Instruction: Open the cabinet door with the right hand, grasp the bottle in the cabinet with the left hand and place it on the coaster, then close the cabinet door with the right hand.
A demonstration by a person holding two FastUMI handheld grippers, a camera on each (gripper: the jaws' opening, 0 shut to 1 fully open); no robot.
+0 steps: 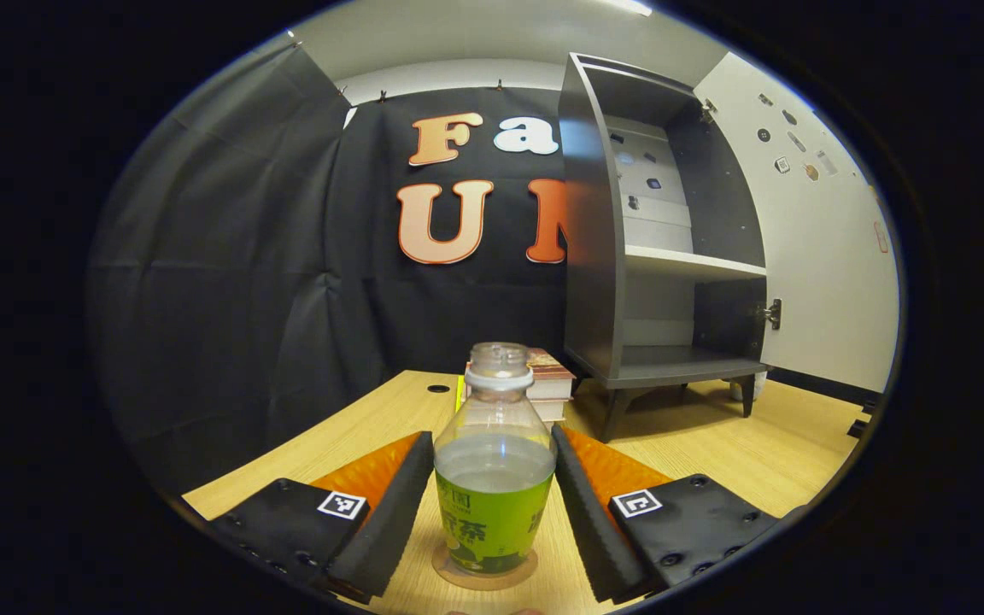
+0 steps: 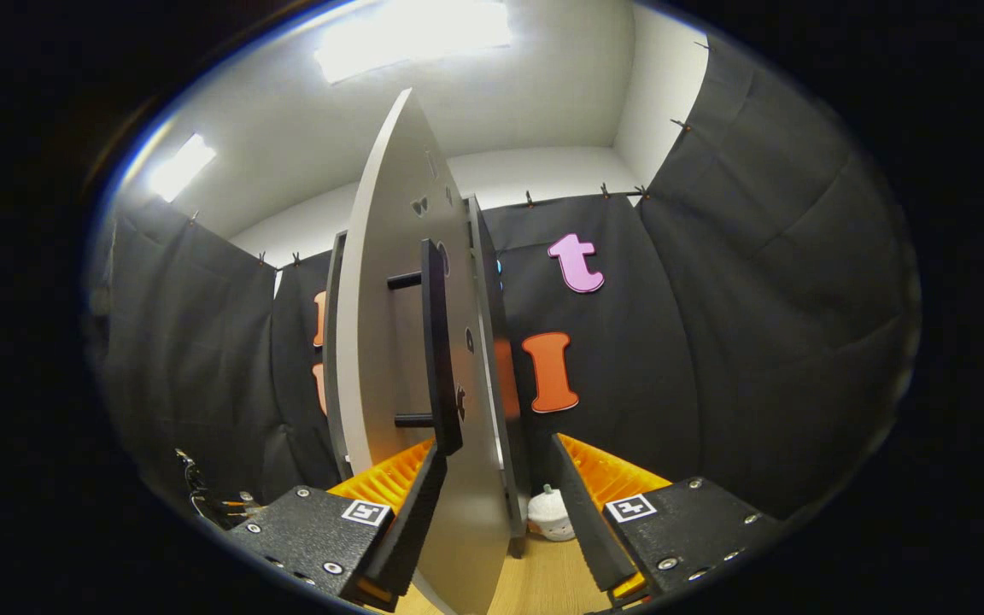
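Clear plastic bottle with green label [image 1: 494,478] stands on round brown coaster [image 1: 485,571]. Left gripper [image 1: 492,500] is spread around it; a skewed retreat could tip it. Right gripper [image 2: 496,504] spread, straddling the grey cabinet door [image 2: 411,359] below its black bar handle [image 2: 436,342]; may slip.

Left tool [image 1: 493,504] jaws parted; right tool [image 2: 496,512] jaws parted.

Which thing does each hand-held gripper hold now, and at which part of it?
Left hand-held gripper: fingers flank the bottle's labelled body on the coaster; contact cannot be told. Right hand-held gripper: open astride the cabinet door.
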